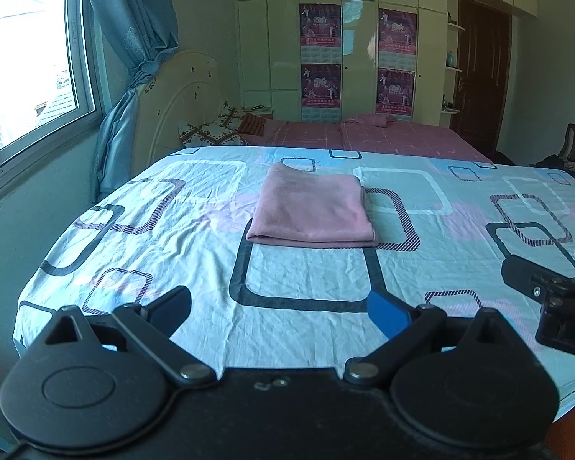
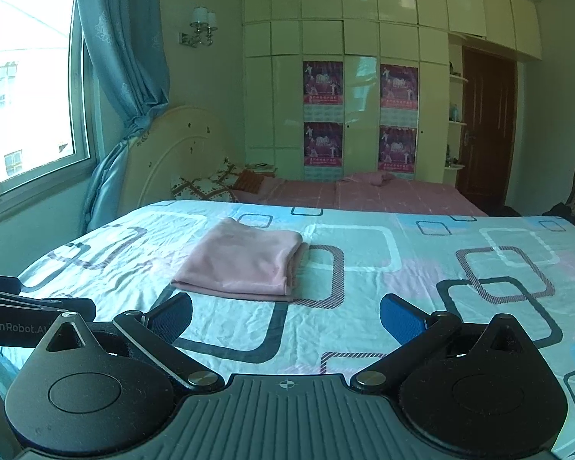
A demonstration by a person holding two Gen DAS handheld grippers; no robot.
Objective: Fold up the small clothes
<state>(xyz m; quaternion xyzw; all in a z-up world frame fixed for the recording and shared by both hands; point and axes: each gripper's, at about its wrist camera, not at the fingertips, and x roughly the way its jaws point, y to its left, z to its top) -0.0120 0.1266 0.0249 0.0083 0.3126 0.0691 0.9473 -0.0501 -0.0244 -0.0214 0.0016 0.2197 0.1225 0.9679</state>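
A pink garment [image 1: 312, 209] lies folded into a flat rectangle on the patterned bed sheet [image 1: 172, 253]; it also shows in the right wrist view [image 2: 245, 260]. My left gripper [image 1: 281, 304] is open and empty, held above the sheet short of the garment's near edge. My right gripper [image 2: 287, 320] is open and empty, also short of the garment and a little to its right. The right gripper shows at the right edge of the left wrist view [image 1: 556, 291]. The left gripper shows at the left edge of the right wrist view [image 2: 27, 306].
A second bed with a pink cover [image 1: 383, 134] and pillows [image 1: 214, 130] stands behind. A window [image 1: 23, 61] and blue curtain [image 1: 134, 50] are on the left. A wardrobe [image 2: 364, 76], a dark door [image 2: 487, 126] and a chair [image 1: 571, 149] stand at the back right.
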